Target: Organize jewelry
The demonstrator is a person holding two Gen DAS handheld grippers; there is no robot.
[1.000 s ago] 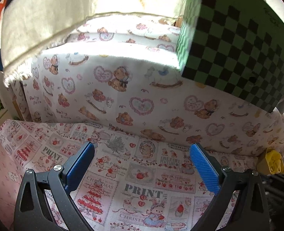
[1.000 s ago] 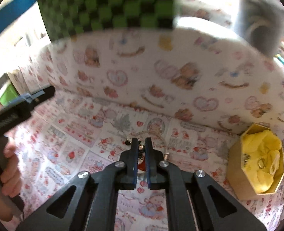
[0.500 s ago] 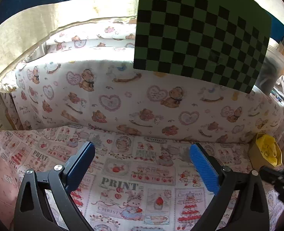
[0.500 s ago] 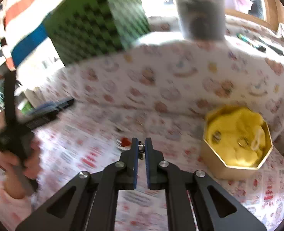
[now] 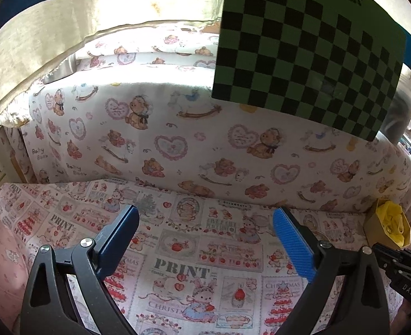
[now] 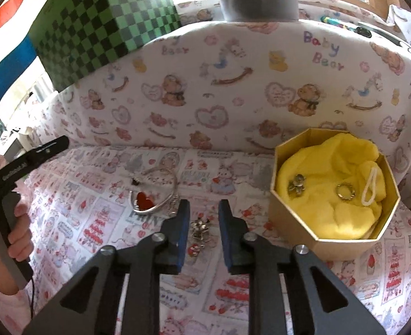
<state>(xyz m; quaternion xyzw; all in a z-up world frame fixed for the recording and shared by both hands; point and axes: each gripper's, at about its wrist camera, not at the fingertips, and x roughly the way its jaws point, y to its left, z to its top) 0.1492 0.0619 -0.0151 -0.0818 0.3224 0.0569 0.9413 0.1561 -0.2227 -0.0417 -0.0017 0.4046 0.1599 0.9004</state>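
While the left gripper (image 5: pixel 205 231) hovers with jaws wide apart above the printed cloth (image 5: pixel 177 251), the right gripper (image 6: pixel 204 215) stands slightly parted around a small silver charm (image 6: pixel 201 230), heart bangle (image 6: pixel 154 195) at ten o'clock, octagonal box (image 6: pixel 294 223) at two o'clock.

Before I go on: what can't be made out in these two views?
- Small silver charm between the right hand-held gripper fingers: too small to identify; touching them or not, unclear.
- Two pieces in the gold box: too small to name.
- Bracelet: hidden in the left wrist view by the left hand-held gripper.
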